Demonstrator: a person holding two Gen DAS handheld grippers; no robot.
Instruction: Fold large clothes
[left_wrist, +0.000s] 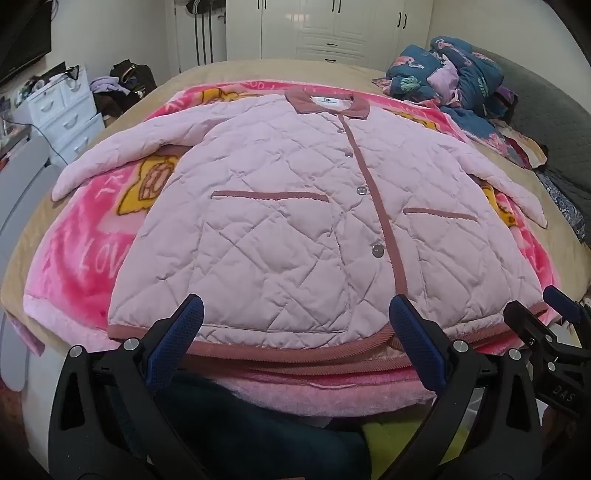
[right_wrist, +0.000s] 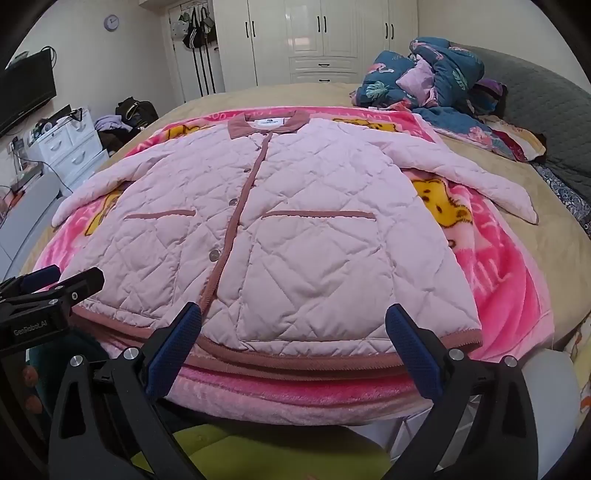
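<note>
Bedroom, bed (left_wrist: 177, 79) with tan cover, seen from its foot.

Nearest: left gripper (left_wrist: 295, 325), black with blue fingers (left_wrist: 192, 314), spread wide, grasping nothing, poised over jacket hem. Right gripper (right_wrist: 293, 326), same make, fingers (right_wrist: 400, 328) likewise spread, released, above hem further right. Each gripper's tip visible at the edge of the other's view.

Next: pink fleece blanket (left_wrist: 85, 258) with yellow cartoon print and white lettering, spread flat over the bed cover.

On blanket: quilted pink jacket (left_wrist: 280, 206), laid face up, buttoned, hem toward grippers, collar (left_wrist: 327, 101) away. Darker pink trim at hem, placket, collar and 2 pocket openings. 4 buttons visible along placket. Both sleeves spread outward and angled down.

Beyond, right: heap of blue patterned bedding (right_wrist: 436, 77) against grey headboard (right_wrist: 546, 110).

Beyond, left: white drawer unit (right_wrist: 68, 147), dark screen (right_wrist: 26, 92) on wall, round clock (right_wrist: 111, 22).

Farthest: white wardrobe (right_wrist: 321, 40) with black handles.
</note>
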